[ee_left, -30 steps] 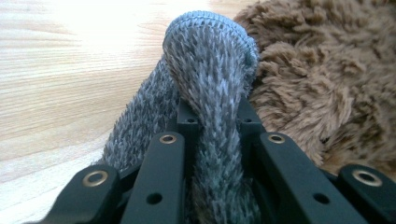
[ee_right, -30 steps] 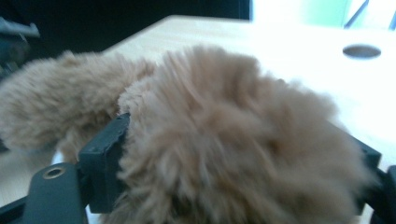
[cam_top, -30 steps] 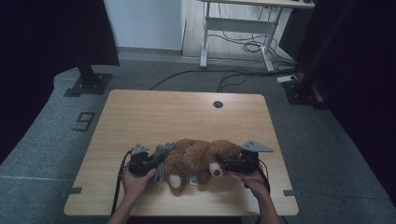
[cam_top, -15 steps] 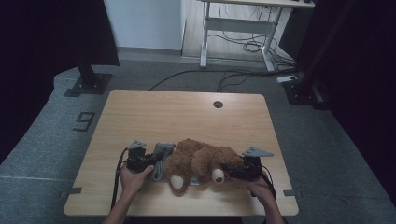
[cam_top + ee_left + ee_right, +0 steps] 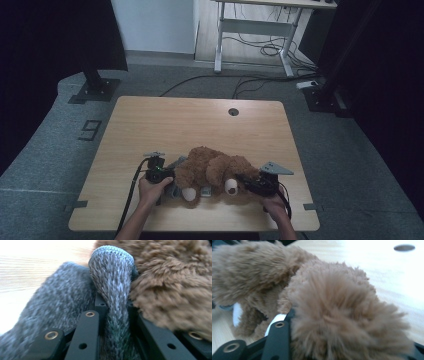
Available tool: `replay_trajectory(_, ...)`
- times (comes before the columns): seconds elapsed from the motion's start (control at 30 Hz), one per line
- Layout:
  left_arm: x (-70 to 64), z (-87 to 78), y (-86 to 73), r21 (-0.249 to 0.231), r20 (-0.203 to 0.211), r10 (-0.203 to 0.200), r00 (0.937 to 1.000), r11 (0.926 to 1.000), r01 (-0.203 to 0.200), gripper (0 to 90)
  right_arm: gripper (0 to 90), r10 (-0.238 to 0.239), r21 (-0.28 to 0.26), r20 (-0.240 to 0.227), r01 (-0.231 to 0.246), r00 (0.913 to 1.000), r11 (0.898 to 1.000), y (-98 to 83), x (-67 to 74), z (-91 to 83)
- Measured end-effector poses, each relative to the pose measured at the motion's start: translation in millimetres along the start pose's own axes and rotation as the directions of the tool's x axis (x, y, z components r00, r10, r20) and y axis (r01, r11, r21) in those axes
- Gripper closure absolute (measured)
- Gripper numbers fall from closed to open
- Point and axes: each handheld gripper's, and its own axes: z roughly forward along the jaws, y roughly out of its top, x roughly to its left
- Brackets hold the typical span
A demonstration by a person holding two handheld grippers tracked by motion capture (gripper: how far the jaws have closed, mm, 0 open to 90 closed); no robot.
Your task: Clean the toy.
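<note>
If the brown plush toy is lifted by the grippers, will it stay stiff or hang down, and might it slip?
The brown plush toy is probably soft and floppy: its body sags flat on the table. It is likely light for its size. Slipping seems unlikely: the right gripper, which has just been closing, sinks into thick fur, and the left gripper pinches its grey knitted fabric.

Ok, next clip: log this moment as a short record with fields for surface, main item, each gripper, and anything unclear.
surface: wooden table with a round hole in the top
main item: brown plush toy lying near the front edge, with a grey knitted piece at its left side
left gripper: shut on the grey knitted piece, which bulges out between its jaws
right gripper: jaws have just been closing; brown fur of the plush toy lies between them and the pads press on it
unclear: which part of the toy the right gripper grips
</note>
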Motion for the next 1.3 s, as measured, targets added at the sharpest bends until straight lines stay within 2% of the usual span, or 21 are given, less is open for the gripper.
replay_trajectory(0.13, -1.9, -0.1, 6.8, -0.032, -0.002, -0.004, 1.0, 0.9995, 0.004, 78.1, 53.3, -0.049, -0.053, -0.005, 0.048, 0.9988, 0.997, 5.3, 6.2, 5.5)
replay_trajectory(0.2, -1.6, -1.7, 12.4, -0.045, -0.005, -0.002, 1.0, 0.999, 0.002, 78.2, 53.5, -0.083, -0.106, -0.004, 0.082, 0.9965, 0.991, 9.7, 8.8, 10.1)
replay_trajectory(0.3, -0.9, -7.5, 25.4, -0.074, -0.024, 0.011, 0.9997, 0.9972, -0.012, 78.2, 53.5, -0.149, -0.185, 0.021, 0.15, 0.9887, 0.971, 19.7, 13.7, 21.3)
replay_trajectory(0.37, 2.0, -13.3, 35.0, -0.106, -0.036, 0.012, 0.9993, 0.9942, -0.016, 78.2, 53.3, -0.191, -0.217, 0.044, 0.196, 0.9806, 0.956, 26.4, 16.4, 31.8)
replay_trajectory(0.43, 6.5, -17.0, 40.7, -0.121, -0.05, 0.013, 0.9987, 0.9924, -0.019, 78.2, 52.3, -0.225, -0.215, 0.071, 0.235, 0.9717, 0.948, 30.3, 15.9, 43.5)
replay_trajectory(0.5, 10.8, -17.4, 39.7, -0.11, -0.083, 0.022, 0.9963, 0.9935, -0.031, 78.1, 51.2, -0.239, -0.183, 0.078, 0.25, 0.9678, 0.951, 29.3, 11.4, 54.9)
replay_trajectory(0.57, 12.9, -16.3, 31.8, -0.095, -0.089, 0.036, 0.9954, 0.9945, -0.044, 77.8, 50.5, -0.246, -0.138, 0.08, 0.255, 0.966, 0.957, 23.1, 6.9, 62.4)
replay_trajectory(0.6, 14.1, -17.3, 27.8, -0.101, -0.073, 0.031, 0.9968, 0.9942, -0.038, 77.7, 50.2, -0.243, -0.137, 0.079, 0.252, 0.9668, 0.958, 19.1, 4.2, 62.9)
replay_trajectory(0.67, 14.8, -20.7, 22.7, -0.1, -0.054, 0.032, 0.998, 0.9943, -0.037, 77.6, 49.5, -0.215, -0.151, 0.05, 0.22, 0.9753, 0.964, 13.7, -0.6, 58.9)
replay_trajectory(0.7, 14.3, -23.1, 21.2, -0.094, -0.058, 0.039, 0.9976, 0.9946, -0.044, 77.2, 48.9, -0.217, -0.157, 0.038, 0.22, 0.9754, 0.963, 10.3, -2.3, 55.6)
replay_trajectory(0.77, 13.6, -31.2, 20.4, -0.092, -0.082, 0.053, 0.9952, 0.9939, -0.06, 76.7, 47.8, -0.237, -0.152, 0.024, 0.238, 0.9711, 0.959, 6.0, -2.2, 49.5)
replay_trajectory(0.87, 12.7, -54.9, 25.0, -0.139, -0.119, 0.056, 0.9913, 0.9876, -0.072, 76.7, 46.8, -0.278, -0.128, 0.008, 0.277, 0.9605, 0.952, 1.9, -0.1, 40.1)
replay_trajectory(0.97, 4.3, -75.1, 38.3, -0.178, -0.141, 0.082, 0.9866, 0.9783, -0.106, 76.7, 46.1, -0.31, -0.127, 0.001, 0.308, 0.9508, 0.943, -3.2, 1.4, 34.6)
replay_trajectory(1.07, -13.5, -80.2, 54.5, -0.192, -0.135, 0.119, 0.9836, 0.9707, -0.144, 76.5, 45.6, -0.296, -0.138, -0.005, 0.292, 0.9553, 0.946, -7.8, 1.0, 31.9)
replay_trajectory(1.17, -36.1, -68.6, 67.8, -0.175, -0.114, 0.172, 0.9785, 0.966, -0.19, 76.2, 44.7, -0.293, -0.142, -0.007, 0.289, 0.956, 0.947, -10.9, 2.2, 29.9)
replay_trajectory(1.2, -45.1, -60.3, 71.5, -0.164, -0.106, 0.196, 0.9749, 0.9635, -0.212, 76.2, 44.4, -0.294, -0.144, -0.005, 0.29, 0.9559, 0.946, -11.6, 2.5, 29.6)
replay_trajectory(1.3, -60.4, -39.7, 75.8, -0.139, -0.106, 0.234, 0.9664, 0.9589, -0.247, 76.0, 43.2, -0.293, -0.146, -0.006, 0.289, 0.956, 0.946, -13.3, 2.7, 28.0)
